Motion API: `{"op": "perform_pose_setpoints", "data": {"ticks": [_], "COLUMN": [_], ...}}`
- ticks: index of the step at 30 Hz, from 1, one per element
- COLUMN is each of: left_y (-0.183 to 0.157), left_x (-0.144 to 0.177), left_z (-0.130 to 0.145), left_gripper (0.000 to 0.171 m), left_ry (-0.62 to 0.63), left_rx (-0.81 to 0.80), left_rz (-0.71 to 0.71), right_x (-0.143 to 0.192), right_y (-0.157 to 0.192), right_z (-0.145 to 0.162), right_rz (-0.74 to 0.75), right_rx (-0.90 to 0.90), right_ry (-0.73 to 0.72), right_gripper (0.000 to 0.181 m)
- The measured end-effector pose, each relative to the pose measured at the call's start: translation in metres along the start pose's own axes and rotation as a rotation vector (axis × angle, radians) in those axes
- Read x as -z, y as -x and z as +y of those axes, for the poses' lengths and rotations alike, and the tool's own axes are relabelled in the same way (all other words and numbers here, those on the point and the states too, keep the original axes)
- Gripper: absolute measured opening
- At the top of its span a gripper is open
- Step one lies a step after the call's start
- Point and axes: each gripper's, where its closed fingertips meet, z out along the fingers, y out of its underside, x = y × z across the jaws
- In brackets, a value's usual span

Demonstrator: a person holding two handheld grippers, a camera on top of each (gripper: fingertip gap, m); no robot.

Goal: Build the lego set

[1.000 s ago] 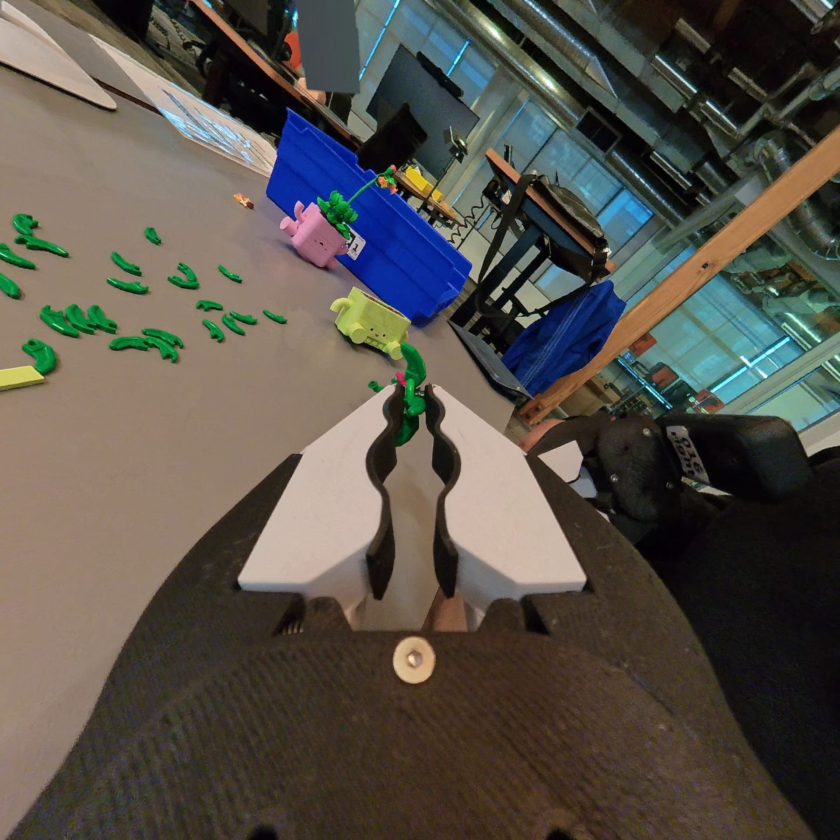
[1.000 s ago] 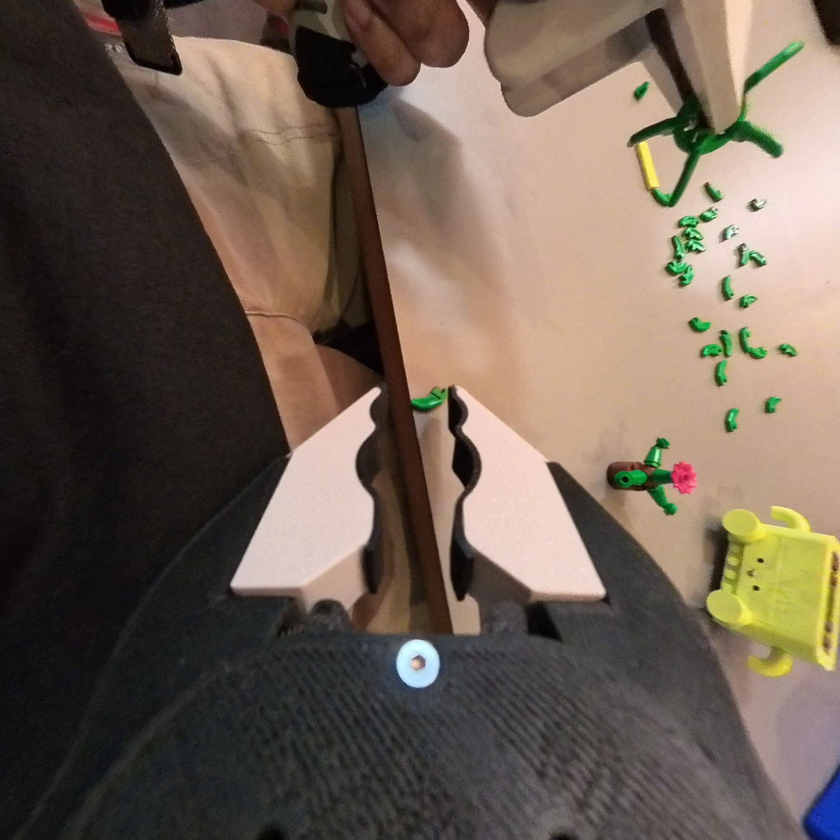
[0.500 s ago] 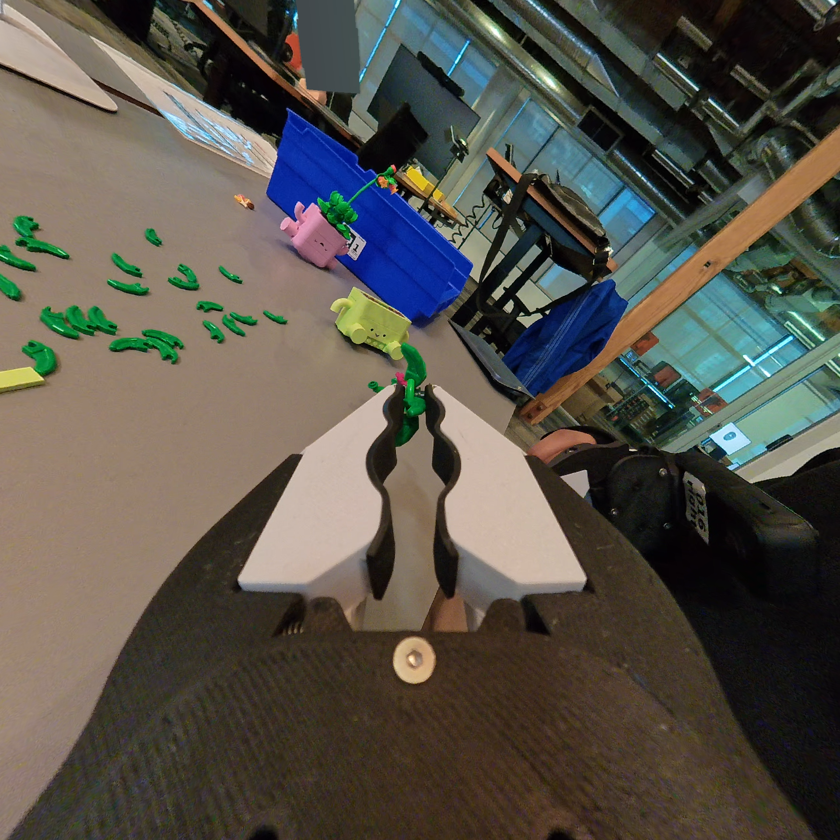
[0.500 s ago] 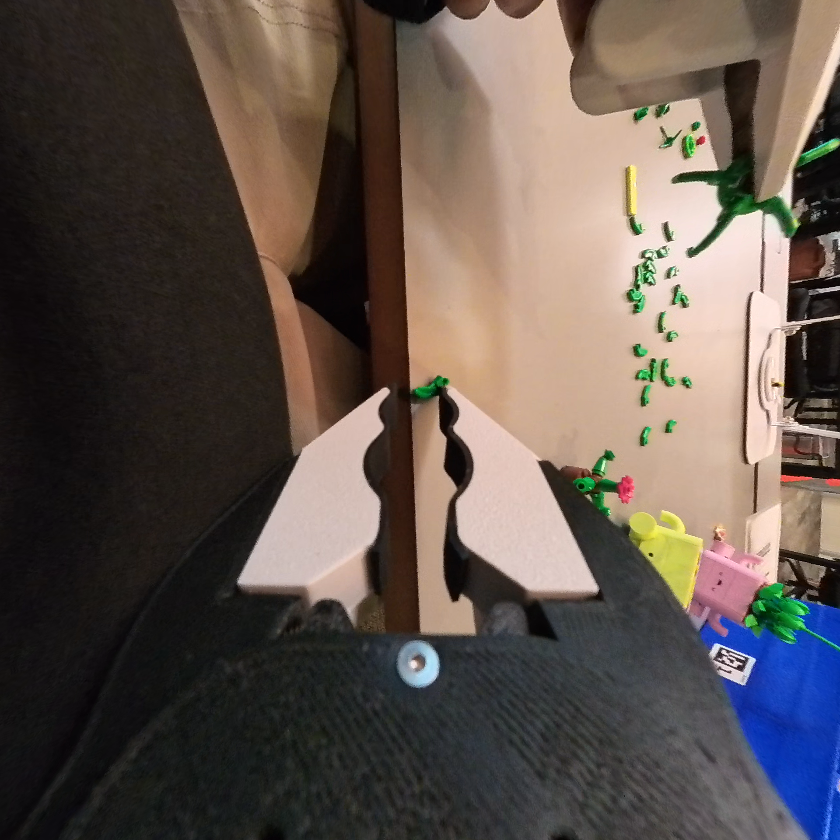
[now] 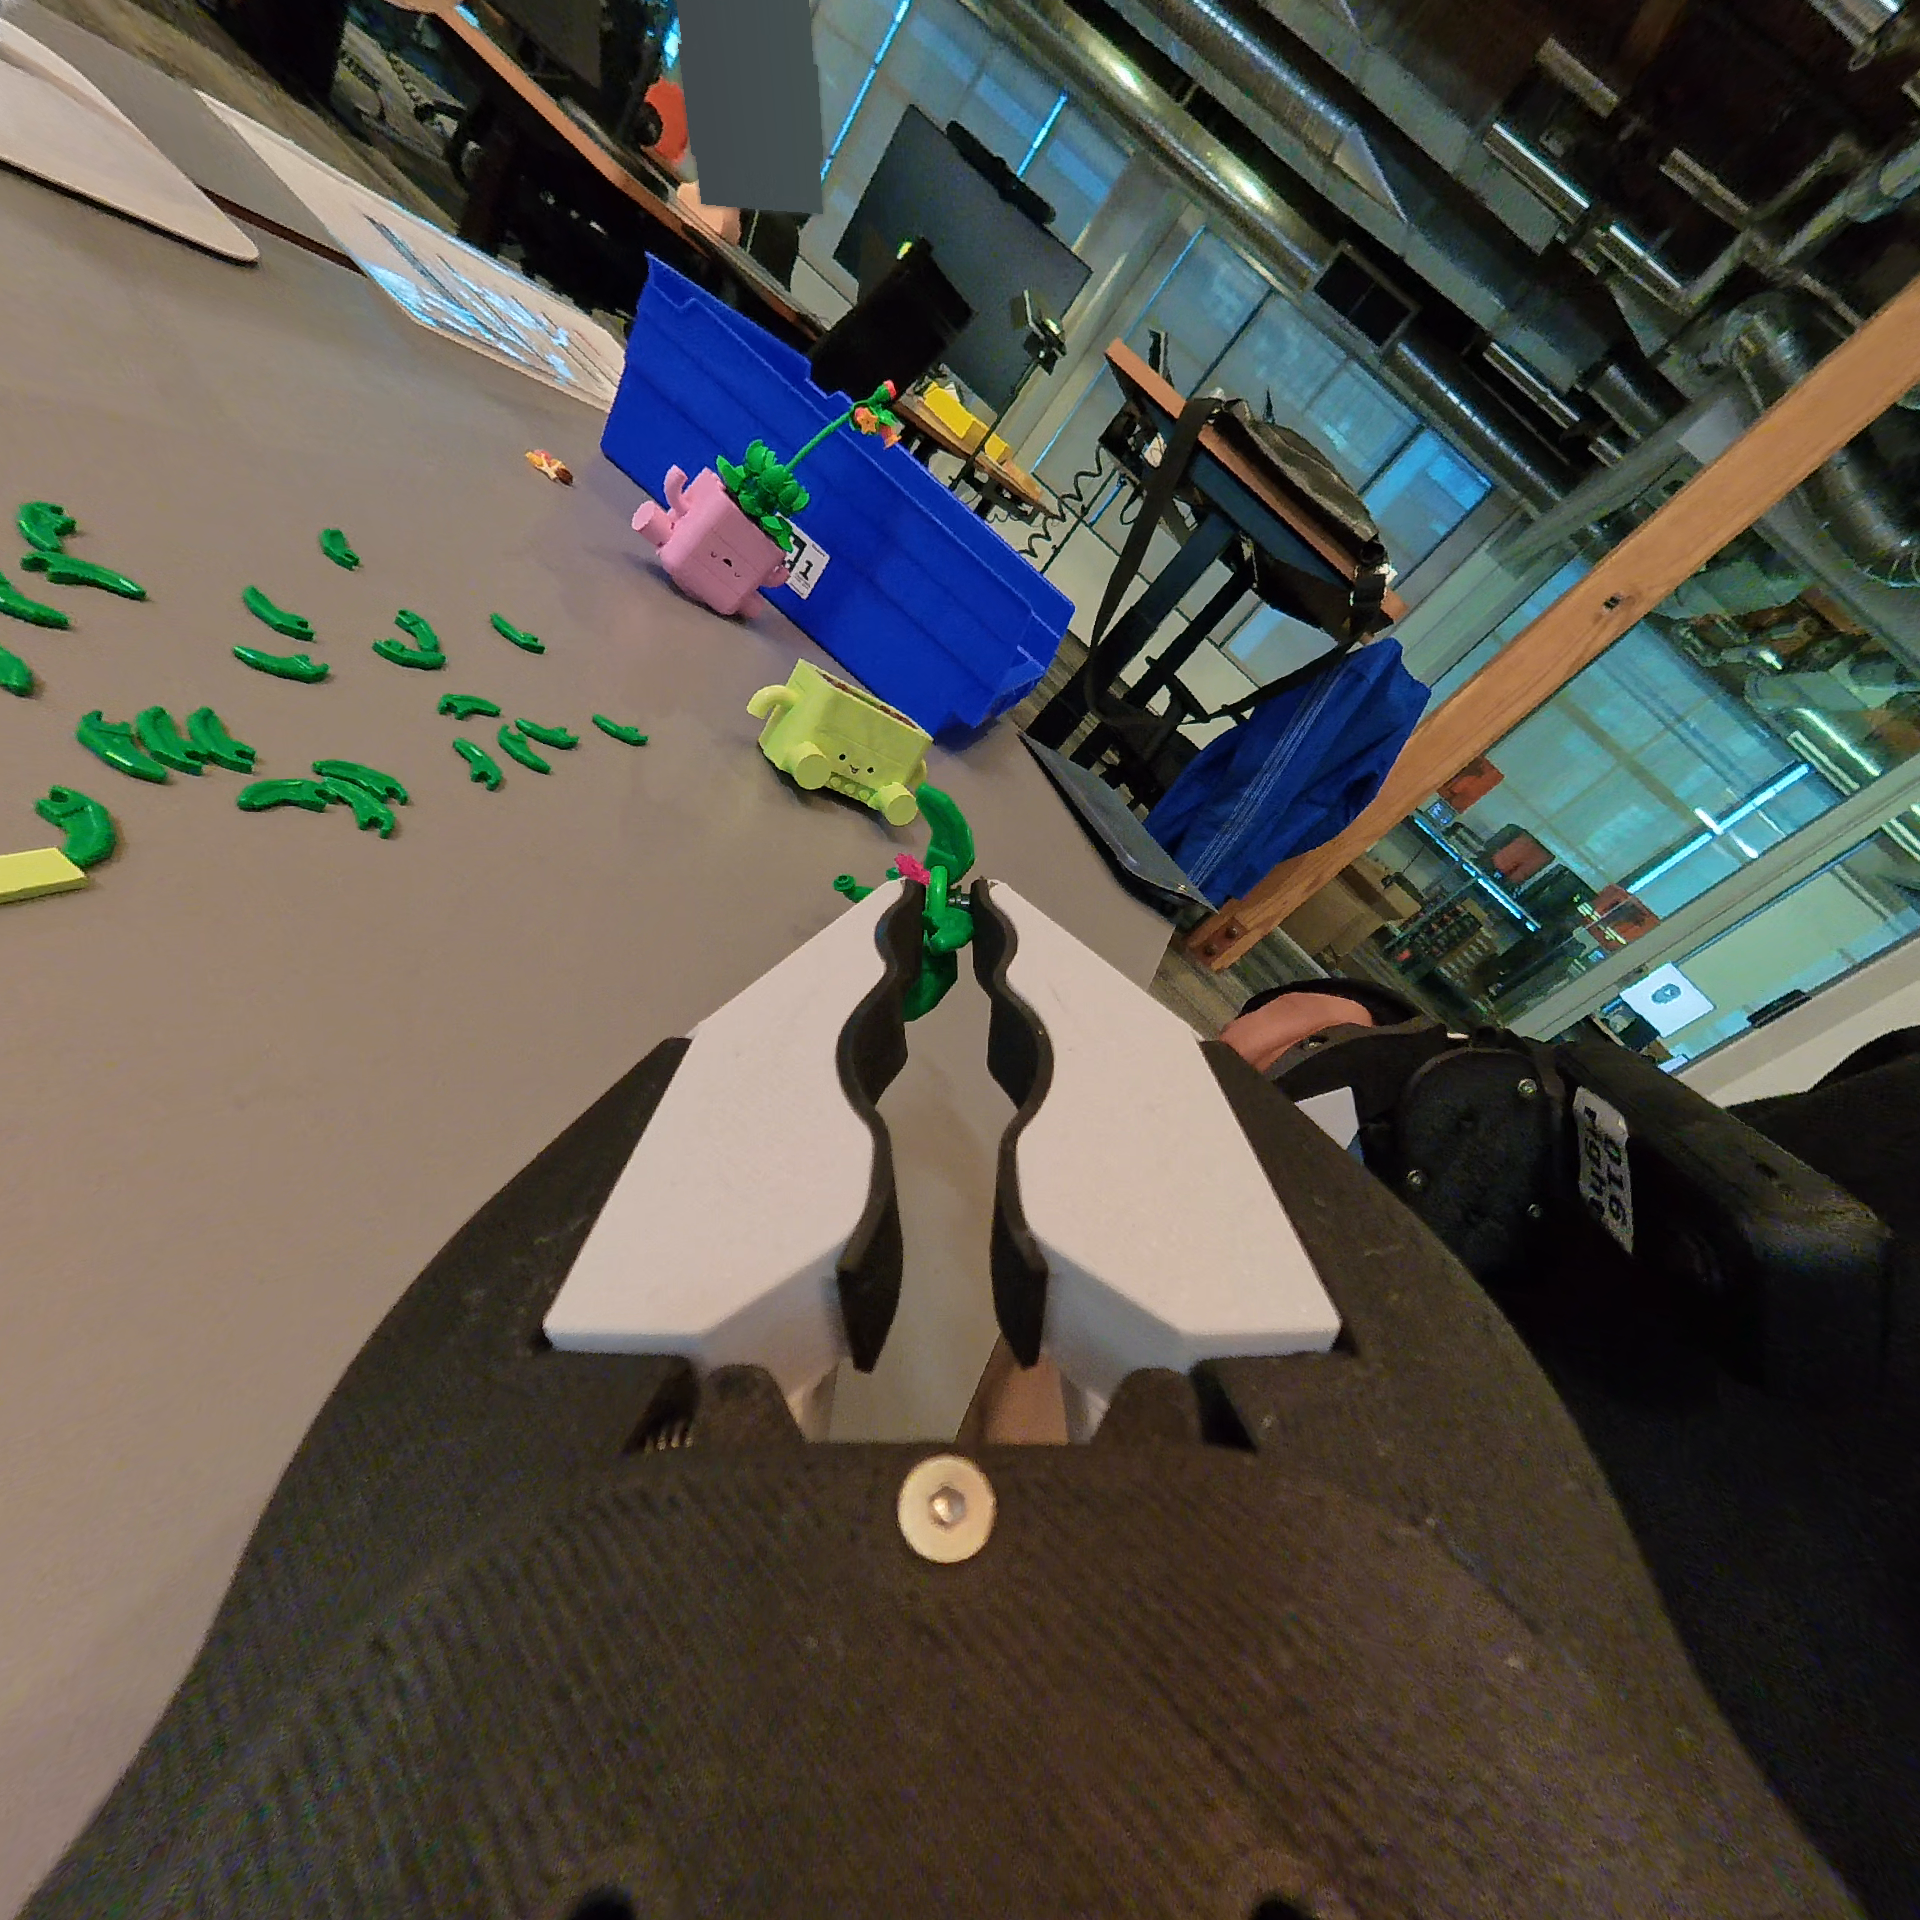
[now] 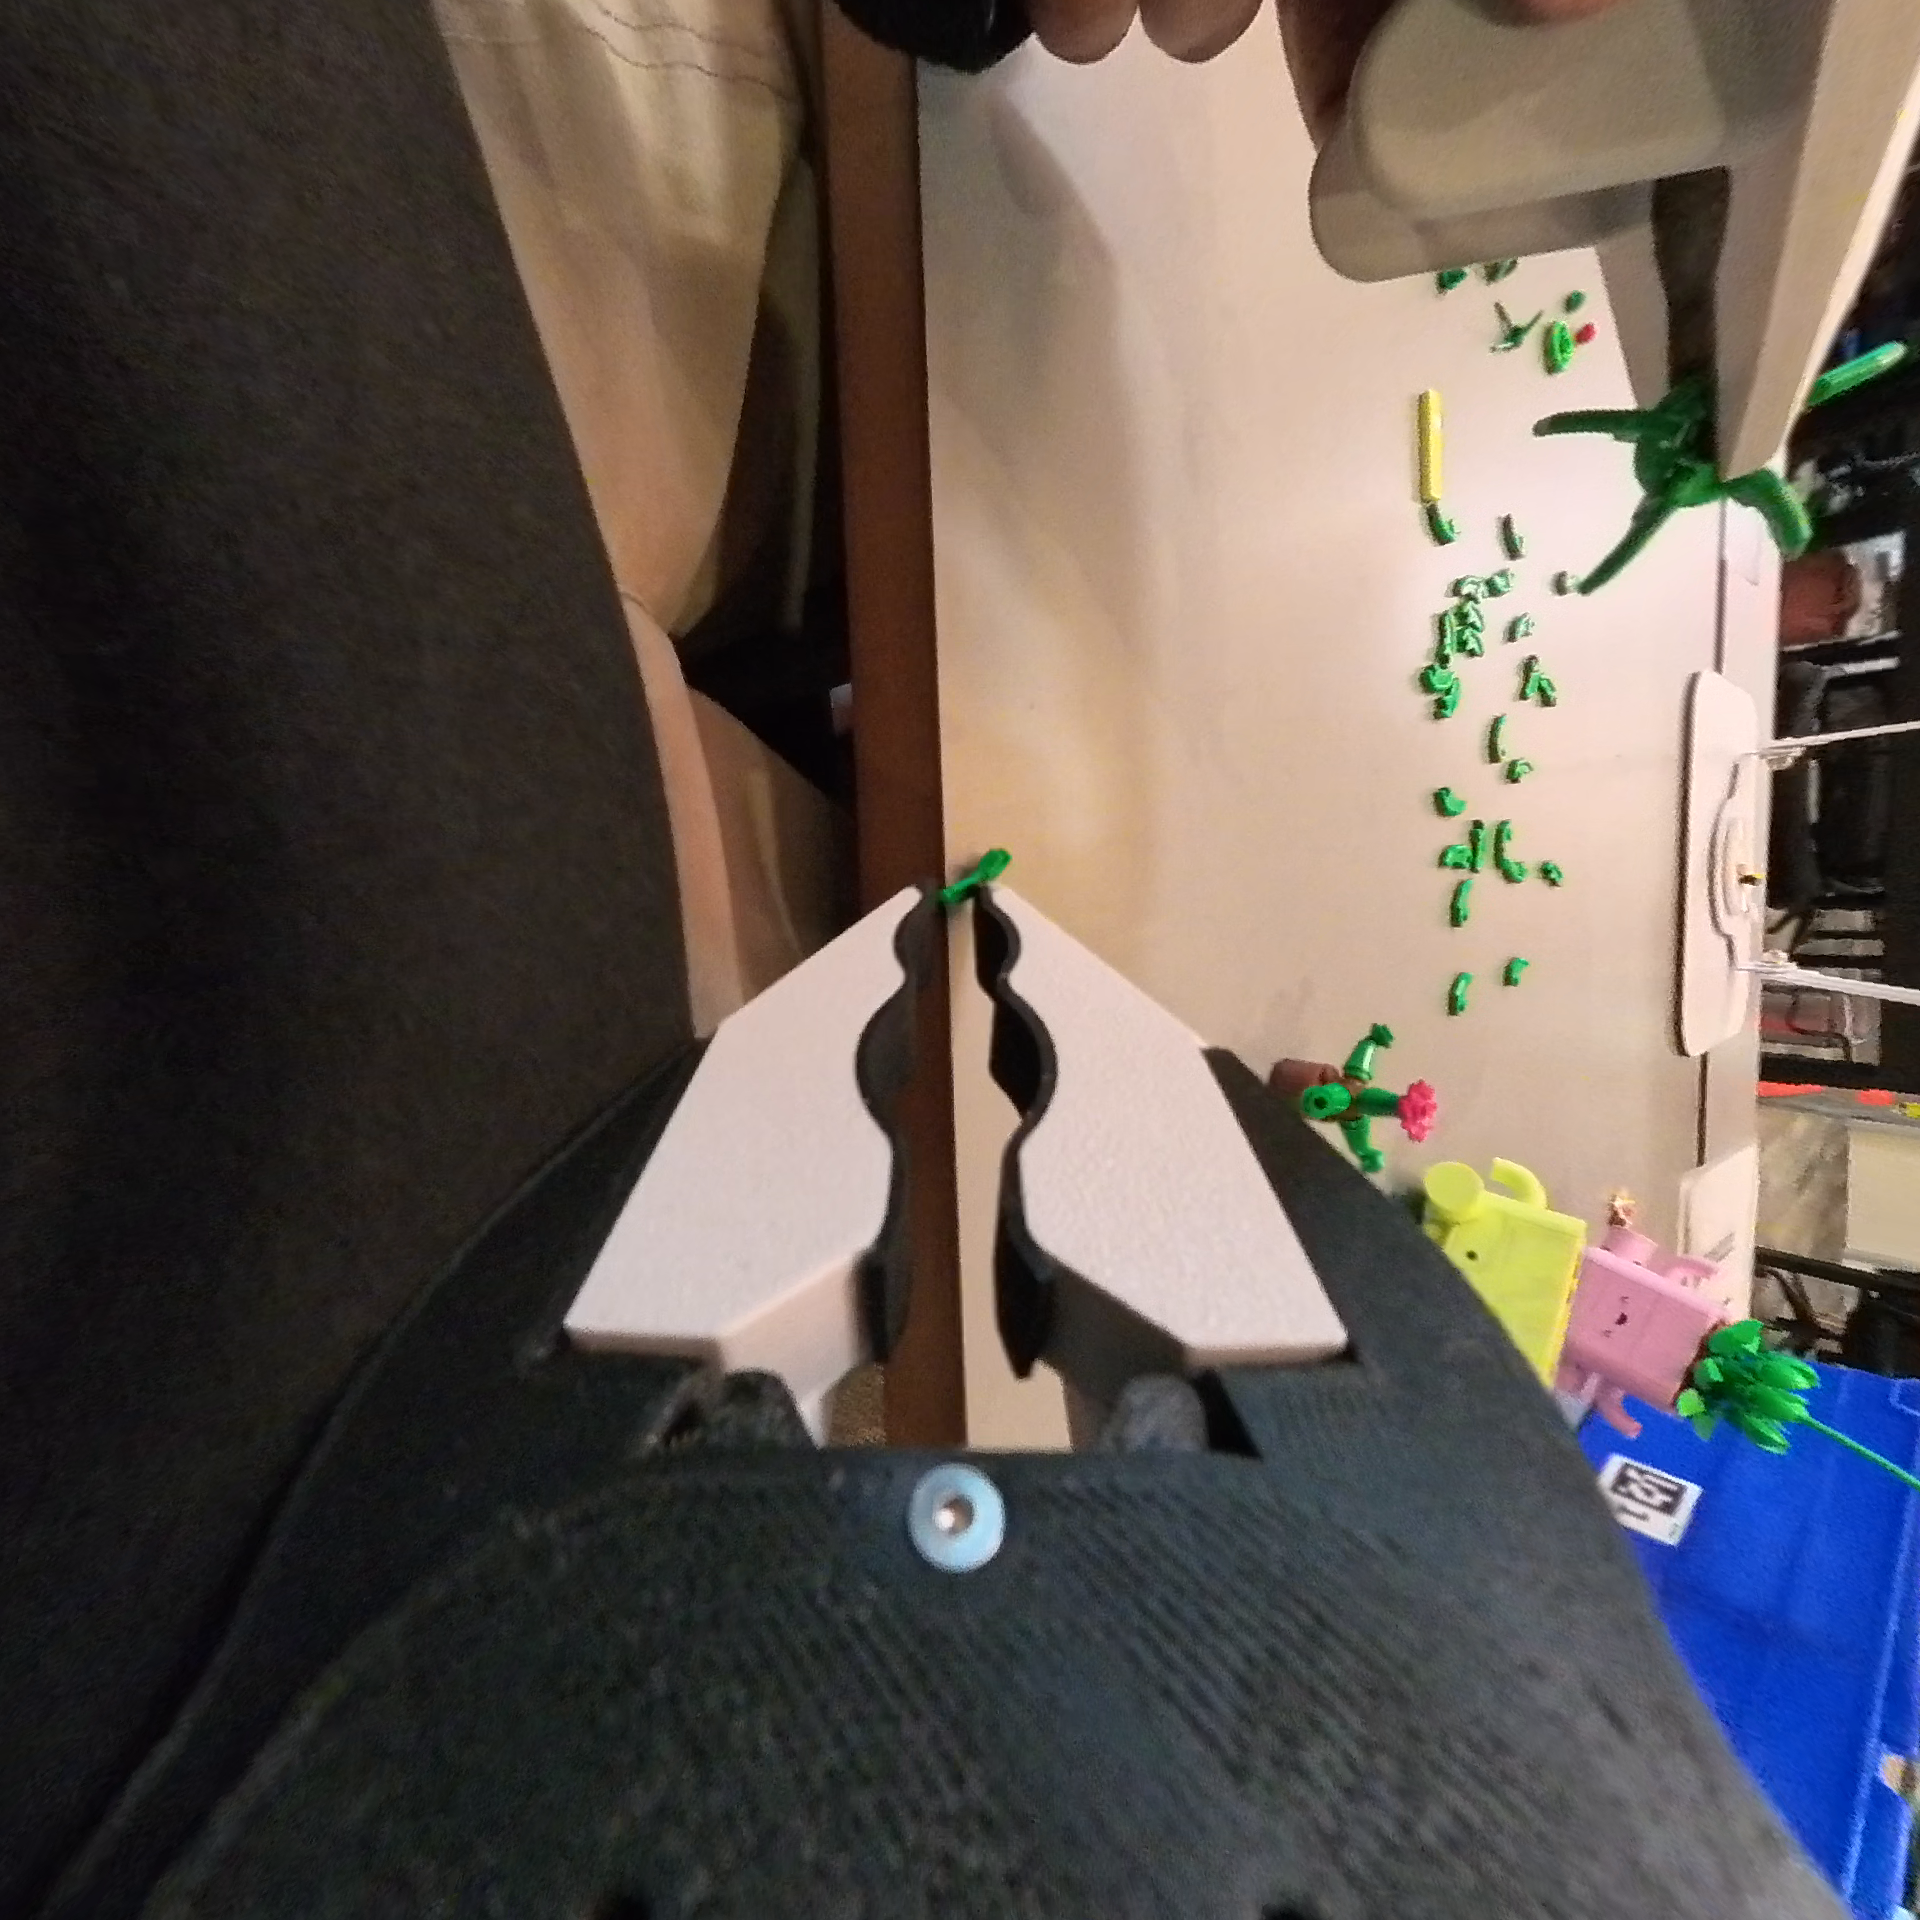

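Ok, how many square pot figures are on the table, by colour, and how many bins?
Pink pot figure: 1
Yellow-green pot figure: 1
Blue bin: 1
Total: 3

We see a grey worktop point(image 5: 312, 1091) strewn with bright green leaf pieces point(image 5: 312, 795) and one pale yellow flat bar point(image 5: 36, 873). Our left gripper point(image 5: 940, 914) has white fingers point(image 5: 748, 1143) lined with black wavy pads, and a green stem assembly point(image 5: 940, 935) sits between them. The right gripper point(image 6: 961, 899), white and black too, shows a small green leaf point(image 6: 971, 878) at its tips. A lime-yellow pot figure point(image 5: 842, 743) and a pink pot figure point(image 5: 717, 540) stand by a deep blue bin point(image 5: 914, 582); a magenta flower point(image 6: 1416, 1109) tops a green sprig.
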Motion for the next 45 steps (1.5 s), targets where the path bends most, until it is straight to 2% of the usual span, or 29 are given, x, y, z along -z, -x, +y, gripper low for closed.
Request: {"op": "perform_pose_setpoints", "data": {"ticks": [6, 10, 16, 19, 23, 30, 45], "left_y": [0.0, 0.001, -0.008, -0.012, -0.019, -0.031, -0.046], "left_x": [-0.001, -0.001, -0.003, -0.005, -0.011, -0.016, -0.014], "left_z": [0.001, 0.002, 0.005, 0.01, 0.022, 0.034, 0.039], "left_gripper": [0.006, 0.006, 0.005, 0.005, 0.005, 0.005, 0.006], "left_ry": [0.002, -0.001, 0.0, 0.017, 0.085, 0.159, 0.235], "left_rx": [0.008, 0.051, 0.257, 0.358, 0.411, 0.444, 0.532], "left_rz": [0.004, 0.026, 0.172, 0.24, 0.294, 0.355, 0.46], "right_x": [0.003, 0.007, 0.03, 0.041, 0.047, 0.031, 0.037], "right_y": [-0.005, -0.016, -0.054, -0.07, -0.083, -0.083, -0.075], "right_z": [-0.001, -0.002, -0.017, -0.019, -0.023, -0.023, -0.034], "right_rz": [0.0, -0.012, -0.085, -0.092, -0.08, -0.094, -0.082], "right_rx": [-0.099, -0.248, -0.563, -0.605, -0.501, -0.227, 0.034], "right_ry": [-0.033, -0.094, -0.299, -0.362, -0.368, -0.246, -0.248], "right_gripper": [0.001, 0.002, 0.001, 0.001, 0.001, 0.001, 0.0]}}
